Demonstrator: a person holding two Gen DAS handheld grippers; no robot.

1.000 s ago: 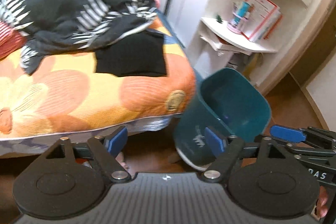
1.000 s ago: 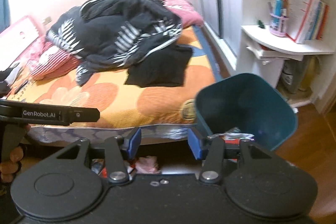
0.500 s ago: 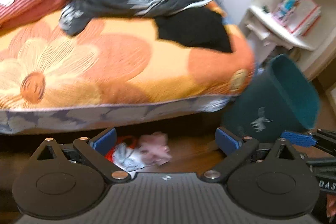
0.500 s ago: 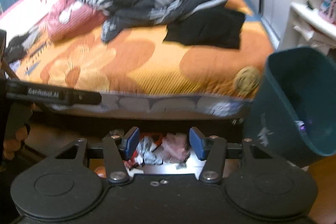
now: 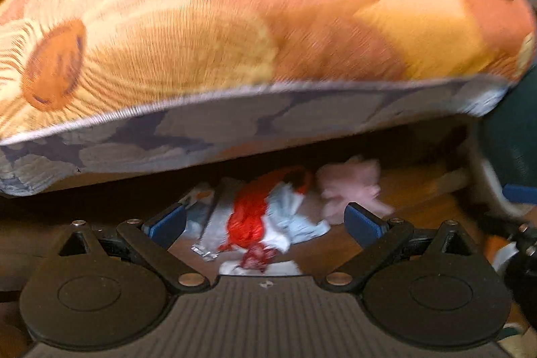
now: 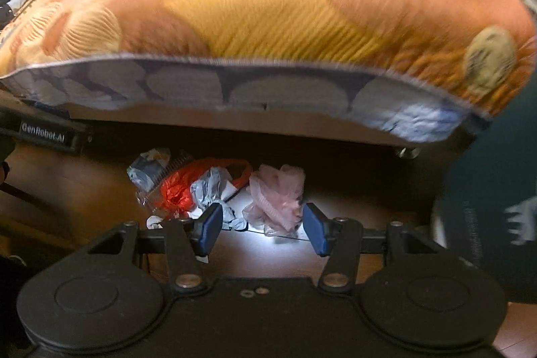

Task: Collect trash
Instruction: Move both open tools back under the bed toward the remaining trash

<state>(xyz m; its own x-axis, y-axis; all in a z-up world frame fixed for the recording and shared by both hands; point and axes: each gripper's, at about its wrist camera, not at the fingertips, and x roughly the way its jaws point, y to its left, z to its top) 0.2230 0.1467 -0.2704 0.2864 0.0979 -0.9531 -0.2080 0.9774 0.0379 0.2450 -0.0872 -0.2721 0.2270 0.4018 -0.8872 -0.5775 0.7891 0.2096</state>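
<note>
A heap of trash lies on the wooden floor at the foot of the bed: a red plastic bag (image 5: pixel 250 213), crumpled white paper (image 5: pixel 295 218) and a pink crumpled wad (image 5: pixel 352 190). My left gripper (image 5: pixel 265 223) hangs open above the red bag and paper, with nothing between its blue pads. In the right wrist view the same red bag (image 6: pixel 178 187), grey-white paper (image 6: pixel 209 187) and pink wad (image 6: pixel 275 193) show. My right gripper (image 6: pixel 262 228) is open just over the pink wad, not touching it. The dark teal bin (image 6: pixel 486 207) stands at the right.
The bed (image 5: pixel 235 22) with its orange flowered cover overhangs the trash from behind. The bin (image 5: pixel 513 143) shows at the right edge in the left wrist view. The other gripper's black bar (image 6: pixel 47 131) crosses the left. A small foil wrapper (image 6: pixel 147 166) lies beside the heap.
Both grippers have dropped from bed height down toward the floor and tilted downward. The trash heap has come into view between the fingers. The left jaws have spread wider.
</note>
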